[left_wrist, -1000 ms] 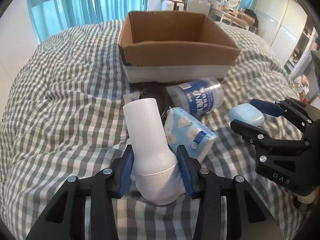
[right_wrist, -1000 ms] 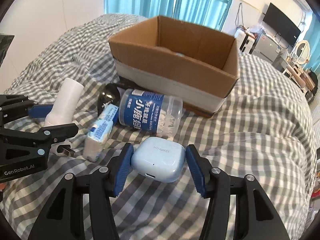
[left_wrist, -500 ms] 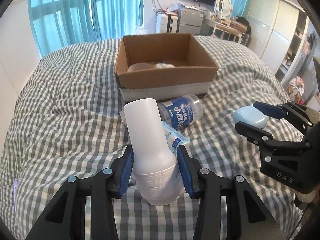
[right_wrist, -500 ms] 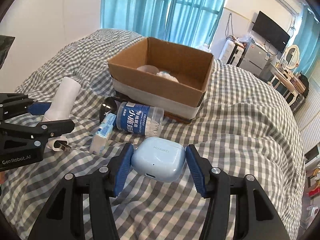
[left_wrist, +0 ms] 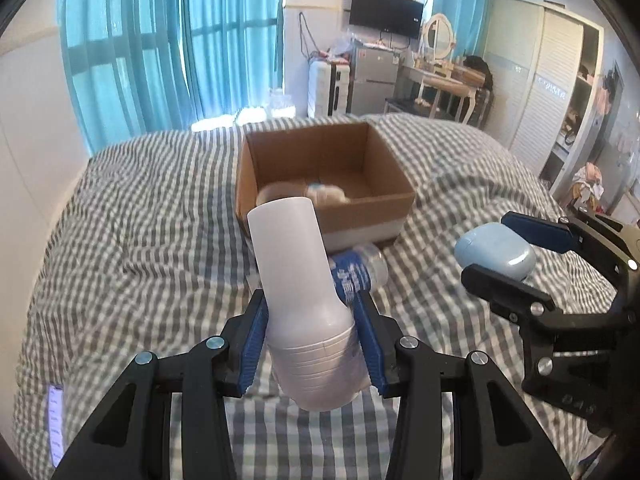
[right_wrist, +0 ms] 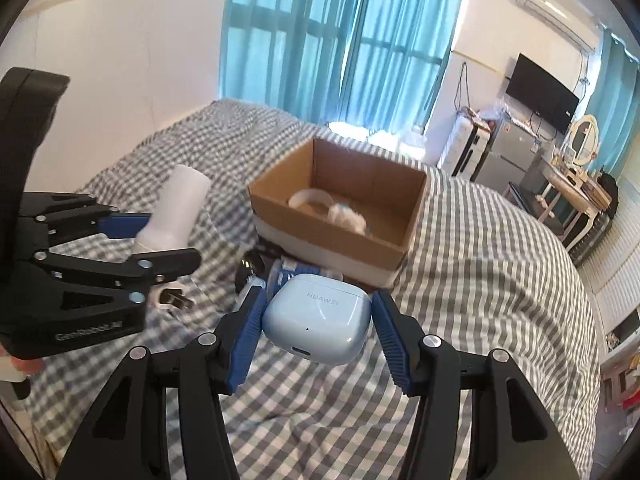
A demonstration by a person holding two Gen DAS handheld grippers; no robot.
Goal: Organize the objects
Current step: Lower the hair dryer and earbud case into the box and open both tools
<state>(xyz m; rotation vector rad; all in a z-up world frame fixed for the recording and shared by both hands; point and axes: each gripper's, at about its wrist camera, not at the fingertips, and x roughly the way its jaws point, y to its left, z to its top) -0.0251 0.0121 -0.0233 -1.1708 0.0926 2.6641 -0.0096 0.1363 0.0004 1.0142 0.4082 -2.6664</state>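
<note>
1 bed (left_wrist: 140, 216) under a grey-and-white checked cover fills both views. On it stands 1 open cardboard box (left_wrist: 372, 204), brown above with a pale band along its base; inside lie 2 blurred things, 1 pale ring (right_wrist: 310, 200) and 1 whitish-blue lump (right_wrist: 348, 216), neither clear enough to name.

The left gripper (left_wrist: 314, 344) has its blue pads pressed on the wide ribbed base of 1 white plug-in device (left_wrist: 298, 280), its tubular end tilting up toward the box. From the right wrist view, metal plug prongs (right_wrist: 176, 300) stick out below that base. The gripper's black body reads "GenRobot.AI" (right_wrist: 88, 330), the letters smeared.

The right gripper (right_wrist: 316, 320) is closed on 1 pale blue earbud case (right_wrist: 320, 316), held above the cover in front of the box. The lid reads "HUAWEI", with a small dot and a port slot on the front face. In the left wrist view the right gripper's body shows "DAS", partly cut off by the frame edge.

1 clear container with a blue label (left_wrist: 358, 272) lies on its side just in front of the box, mostly hidden behind the held things; its white characters cannot be read. 1 dark round object (right_wrist: 250, 270) beside it is half covered and cannot be identified.

A white tag (left_wrist: 56, 424) at the cover's left edge carries print too small to read.
</note>
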